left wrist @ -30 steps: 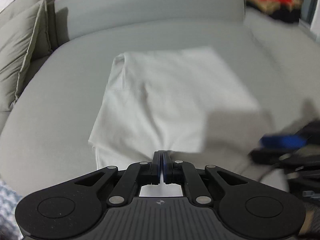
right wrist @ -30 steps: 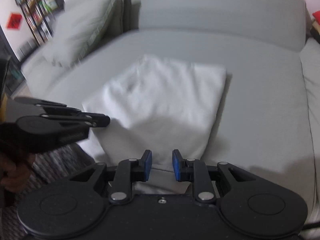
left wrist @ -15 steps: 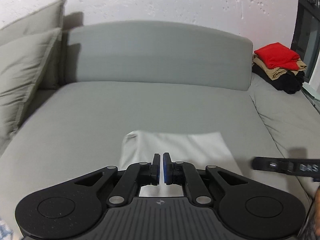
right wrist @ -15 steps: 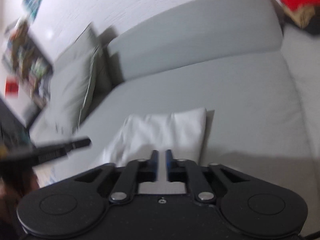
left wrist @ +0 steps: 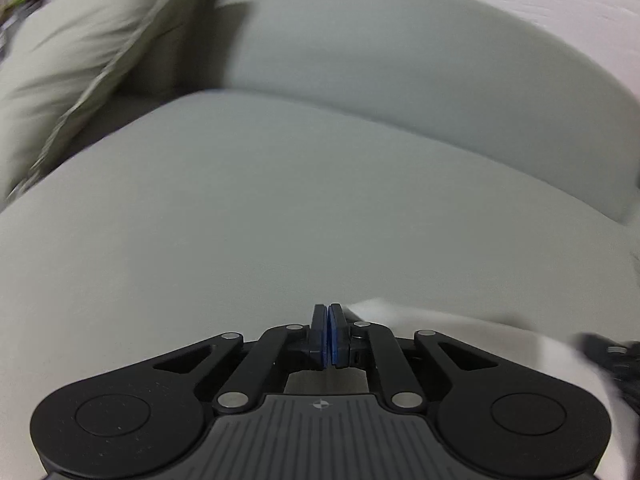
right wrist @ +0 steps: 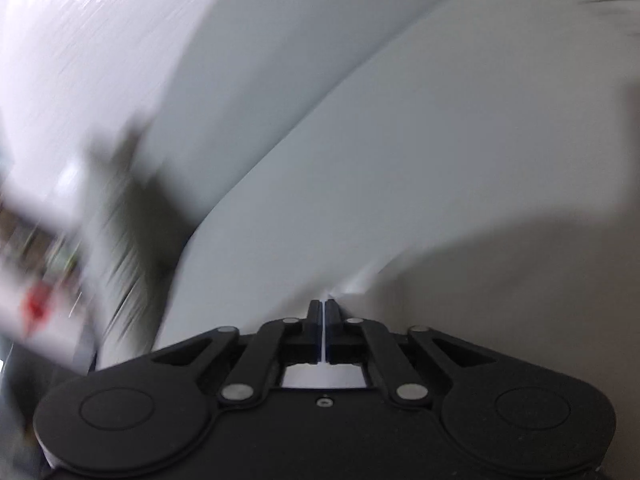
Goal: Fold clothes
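- Left wrist view: left hand-held gripper (left wrist: 328,334) has its blue pads pressed together, apparently pinching the white garment (left wrist: 460,326) that trails to its right. I judge a carry or fold mid-swing; the grey sofa seat (left wrist: 280,208) ahead lies bare.
- Right wrist view: right hand-held gripper (right wrist: 323,322) is clamped on a white cloth edge (right wrist: 352,284). The sofa backrest (right wrist: 280,92) bounds the far side; setting down needs both corners level.

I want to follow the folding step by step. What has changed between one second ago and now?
The right tongs, open a second ago, have shut on the white garment. The left tongs stay shut; the cloth lies beside them, and their grip on it cannot be confirmed. Both views have swung up: the garment that lay folded flat on the grey sofa now shows only at the lower edges. The sofa stayed.
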Tool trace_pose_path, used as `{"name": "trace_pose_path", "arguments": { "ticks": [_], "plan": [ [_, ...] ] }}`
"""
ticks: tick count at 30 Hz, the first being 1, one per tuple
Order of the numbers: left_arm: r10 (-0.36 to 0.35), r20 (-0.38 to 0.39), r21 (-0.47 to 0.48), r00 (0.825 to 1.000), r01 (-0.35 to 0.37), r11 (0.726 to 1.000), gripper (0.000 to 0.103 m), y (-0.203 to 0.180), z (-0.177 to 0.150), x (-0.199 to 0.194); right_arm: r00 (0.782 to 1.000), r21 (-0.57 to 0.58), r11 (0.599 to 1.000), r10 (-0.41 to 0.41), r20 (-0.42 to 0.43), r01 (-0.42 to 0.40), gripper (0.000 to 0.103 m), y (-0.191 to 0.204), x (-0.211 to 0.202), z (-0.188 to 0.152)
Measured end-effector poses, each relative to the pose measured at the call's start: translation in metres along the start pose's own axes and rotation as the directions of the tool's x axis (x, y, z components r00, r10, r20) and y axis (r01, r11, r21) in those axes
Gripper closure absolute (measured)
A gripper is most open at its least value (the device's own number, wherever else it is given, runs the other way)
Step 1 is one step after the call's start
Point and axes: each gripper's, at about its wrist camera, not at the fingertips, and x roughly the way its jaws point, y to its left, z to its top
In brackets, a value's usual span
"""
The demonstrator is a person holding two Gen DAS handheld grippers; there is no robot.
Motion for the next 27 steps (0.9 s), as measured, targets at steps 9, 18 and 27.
{"name": "trace_pose_path", "arguments": {
  "ticks": [9, 18, 27],
  "plan": [
    [0.005, -0.075, 0.056, 0.997, -0.001, 0.998, 0.080, 0.031, -0.001, -0.075, 0.989, 0.024, 0.991, -0.133, 0.071, 0.132, 0.089, -0.021, -0.084, 0.010],
    [-0.184, -0.216, 0.015, 0.959, 0.192, 0.981, 0.036, 0.053, -0.024, -0.114, 0.995, -0.051, 0.997, -0.054, -0.085, 0.050, 0.046, -0.001, -0.152, -0.026],
    [-0.429, -0.274, -0.213, 0.861, 0.381, 0.900, 0.037, 0.075, -0.029, -0.080, 0.975, 0.029, 1.000, 0.004, -0.223, 0.002, 0.051, -0.001, -0.142, -0.061]
  ]
}}
